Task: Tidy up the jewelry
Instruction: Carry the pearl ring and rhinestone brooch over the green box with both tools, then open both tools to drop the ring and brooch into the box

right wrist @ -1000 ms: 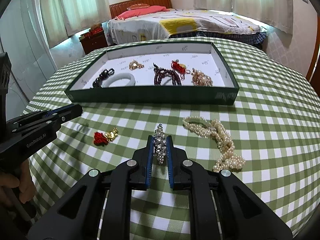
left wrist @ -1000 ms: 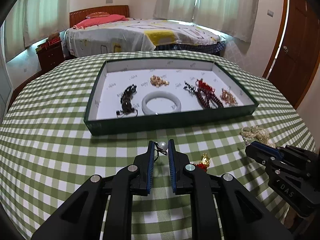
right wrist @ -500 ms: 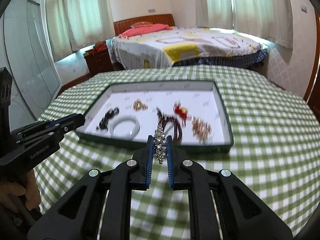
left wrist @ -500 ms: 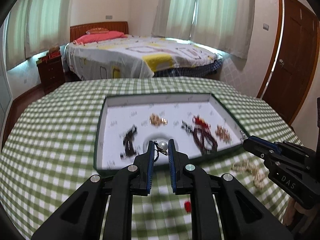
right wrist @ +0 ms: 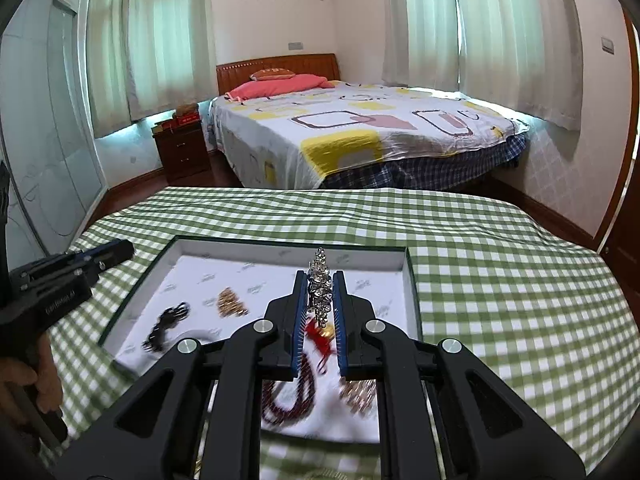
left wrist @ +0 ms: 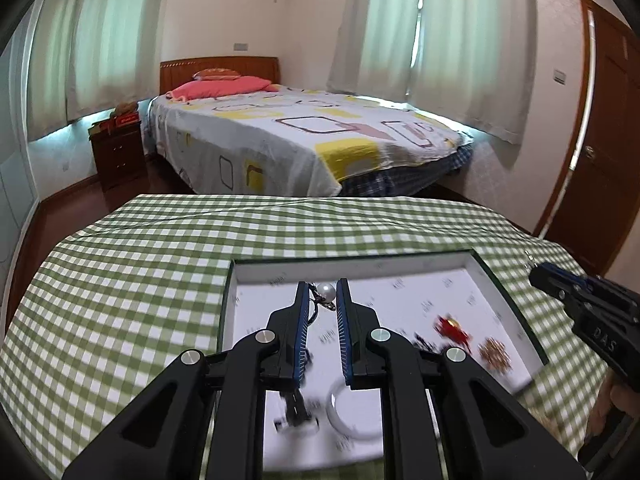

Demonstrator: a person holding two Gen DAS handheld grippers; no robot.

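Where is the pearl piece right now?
The pearl piece is pinched at the tips of the left gripper, in the air above the far part of the tray, in the middle of the left wrist view.

A bed (left wrist: 304, 140) with a patterned cover and a pink pillow (left wrist: 218, 87) stands beyond the green checked tablecloth (left wrist: 120, 280). A dark nightstand (right wrist: 182, 152) sits beside it; pale curtains (right wrist: 500, 36) hang behind.

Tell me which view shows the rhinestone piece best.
The right wrist view: the rhinestone piece sits clamped in the right gripper, centred and sharp. The left wrist view shows only that gripper's tip; the piece is barely visible.
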